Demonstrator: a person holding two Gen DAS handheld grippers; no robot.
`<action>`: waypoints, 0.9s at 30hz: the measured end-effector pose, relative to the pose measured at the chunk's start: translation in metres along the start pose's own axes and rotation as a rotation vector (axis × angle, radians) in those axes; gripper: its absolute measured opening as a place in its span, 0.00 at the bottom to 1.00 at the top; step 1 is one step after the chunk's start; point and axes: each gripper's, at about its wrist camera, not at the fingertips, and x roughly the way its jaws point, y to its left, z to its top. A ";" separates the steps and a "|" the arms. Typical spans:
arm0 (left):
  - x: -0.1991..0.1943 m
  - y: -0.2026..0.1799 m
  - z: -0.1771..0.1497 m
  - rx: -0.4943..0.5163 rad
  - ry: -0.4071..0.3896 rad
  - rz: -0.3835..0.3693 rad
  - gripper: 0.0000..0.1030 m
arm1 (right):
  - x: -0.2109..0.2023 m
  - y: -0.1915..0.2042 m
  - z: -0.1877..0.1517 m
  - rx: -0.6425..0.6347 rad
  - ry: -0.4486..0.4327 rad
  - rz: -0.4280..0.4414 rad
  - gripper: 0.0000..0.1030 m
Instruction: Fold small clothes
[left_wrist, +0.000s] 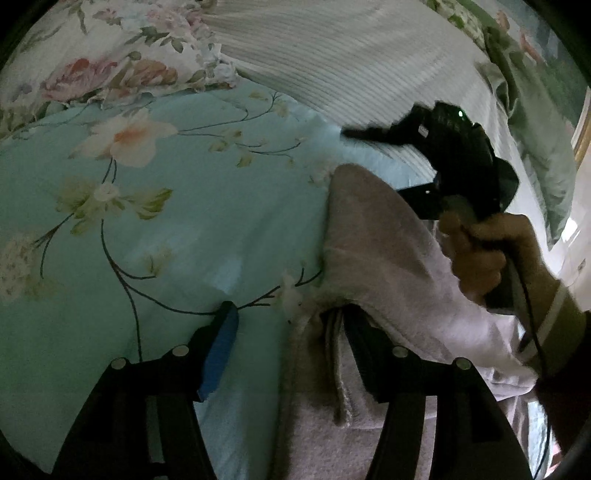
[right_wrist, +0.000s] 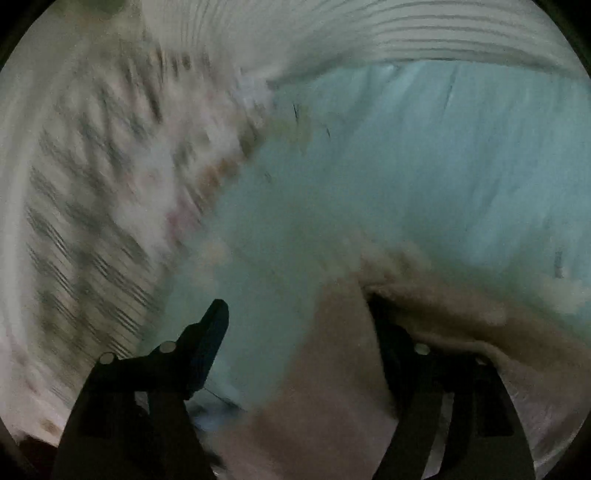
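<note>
A small pale pink fleece garment (left_wrist: 373, 258) lies on the mint floral bedcover (left_wrist: 166, 229). My left gripper (left_wrist: 291, 314) is open: its left finger (left_wrist: 221, 343) stands over the bedcover, its right finger (left_wrist: 365, 343) is tucked into a fold of the garment. My right gripper (left_wrist: 373, 133), held in a hand, is above the garment's far end; its jaws are not clear there. In the blurred right wrist view my right gripper (right_wrist: 295, 314) is open, its right finger (right_wrist: 391, 332) under the garment's (right_wrist: 332, 369) edge, its left finger (right_wrist: 210, 332) over the bedcover (right_wrist: 388, 177).
A white ribbed blanket (left_wrist: 351, 66) lies across the back of the bed. A floral pillow (left_wrist: 110, 62) sits at the back left, another floral cushion (left_wrist: 517, 44) at the far right. A patterned cloth (right_wrist: 92, 203) shows blurred on the left of the right wrist view.
</note>
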 end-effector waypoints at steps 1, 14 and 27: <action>0.000 0.001 0.000 -0.006 -0.001 -0.006 0.59 | -0.012 -0.013 0.002 0.102 -0.119 0.106 0.74; -0.014 0.014 0.009 -0.096 0.033 -0.069 0.60 | -0.122 0.011 -0.093 0.054 -0.327 -0.085 0.72; -0.002 -0.002 0.002 -0.002 0.042 -0.029 0.64 | 0.004 0.025 -0.022 -0.088 0.001 -0.215 0.72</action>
